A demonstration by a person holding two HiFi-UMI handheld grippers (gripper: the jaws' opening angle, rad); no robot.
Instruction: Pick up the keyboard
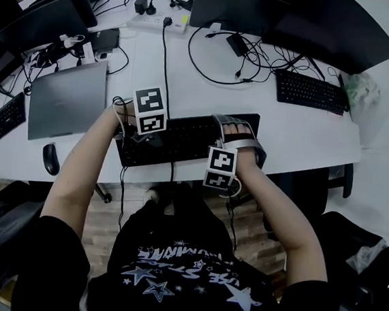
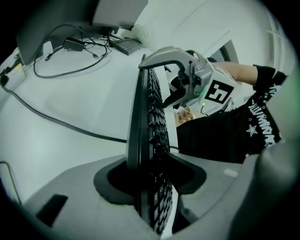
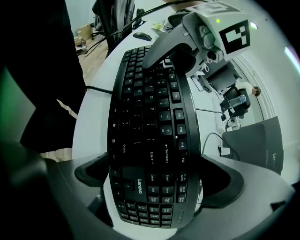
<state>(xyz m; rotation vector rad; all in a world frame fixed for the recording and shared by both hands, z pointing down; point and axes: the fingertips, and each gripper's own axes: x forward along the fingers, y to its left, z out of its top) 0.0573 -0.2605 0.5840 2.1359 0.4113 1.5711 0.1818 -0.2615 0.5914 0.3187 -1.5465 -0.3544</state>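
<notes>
1. Desk [image 1: 305, 138]: white. Only the head view shows the whole top, with a curved monitor [image 1: 303, 22] at the rear and a closed laptop [image 1: 66, 98] at the left.
2. Keyboard [image 1: 182, 140]: black, set along the desk's front edge. The right gripper view alone shows the key legends and the "Lenovo" mark. The left gripper view shows it edge-on. No view shows whether it has left the desk.
3. Left gripper [image 1: 148, 139]: jaws clamped across the thickness of the keyboard's left end.
4. Right gripper [image 1: 238, 129]: jaws clamped on the front and rear edges of the keyboard's right end.
5. Mouse [image 1: 50, 158]: near the laptop's front corner, not touching it.
</notes>
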